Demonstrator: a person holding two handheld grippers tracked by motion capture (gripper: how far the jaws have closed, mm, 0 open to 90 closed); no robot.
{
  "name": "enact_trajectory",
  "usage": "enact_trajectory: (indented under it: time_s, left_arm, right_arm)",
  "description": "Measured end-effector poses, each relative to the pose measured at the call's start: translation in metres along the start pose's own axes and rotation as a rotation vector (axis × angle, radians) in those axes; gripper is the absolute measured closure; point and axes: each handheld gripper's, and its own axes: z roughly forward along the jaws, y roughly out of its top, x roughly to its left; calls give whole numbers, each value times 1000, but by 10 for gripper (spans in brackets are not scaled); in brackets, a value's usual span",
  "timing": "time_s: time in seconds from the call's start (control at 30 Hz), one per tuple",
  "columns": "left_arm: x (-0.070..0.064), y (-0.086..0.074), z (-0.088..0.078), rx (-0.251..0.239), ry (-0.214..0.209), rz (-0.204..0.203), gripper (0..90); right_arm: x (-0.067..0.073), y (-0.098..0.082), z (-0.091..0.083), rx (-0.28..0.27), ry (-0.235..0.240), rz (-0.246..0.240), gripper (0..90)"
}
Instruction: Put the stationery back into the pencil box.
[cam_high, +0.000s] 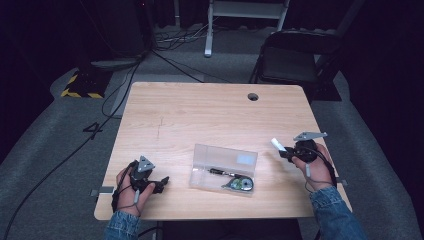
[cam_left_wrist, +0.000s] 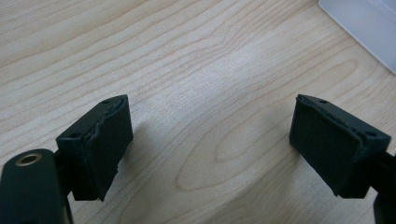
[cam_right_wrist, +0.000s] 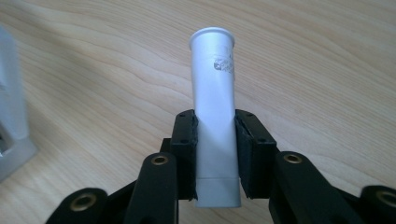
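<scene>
A white tube is gripped between the two black pads of the right tool, which press on its sides near its lower end; its flanged end points away from the jaws, over the bare wood of the desk. In the high view the right tool is held to the right of the clear plastic case, well apart from it, with the tube sticking out toward the case. The case is laid near the front middle of the desk, and dark small items and a round green and grey object are seen inside it. The left tool is held to the left of the case, near it but not touching; its jaws are spread wide with nothing between them, and the left tool is seen just above the wood grain, with a corner of the case visible farther off.
</scene>
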Motion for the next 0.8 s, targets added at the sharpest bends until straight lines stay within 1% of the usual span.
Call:
enact_trajectory:
  time_s: [0.1, 0.3, 0.37, 0.43, 0.57, 0.6, 0.8]
  left_arm:
    - [0, 0, 0, -1, 0, 1, 138]
    - [0, 0, 0, -1, 0, 0, 138]
    - [0, 0, 0, 2, 0, 3, 138]
    - [0, 0, 0, 0, 1, 0, 140]
    - [0, 0, 0, 0, 6, 5, 143]
    - [-1, 0, 0, 1, 4, 2, 143]
    - [-1, 0, 0, -1, 6, 2, 144]
  right_arm:
    - [7, 6, -6, -19, 20, -22, 711]
    - [27, 19, -20, -57, 70, -78, 711]
    - [34, 23, -23, -68, 93, -92, 711]
    - [39, 26, -26, -81, 127, -103, 711]
    - [51, 32, -30, -88, 161, -137, 711]
    - [51, 32, -30, -88, 161, -137, 711]
    - [69, 39, -32, -91, 214, -196, 711]
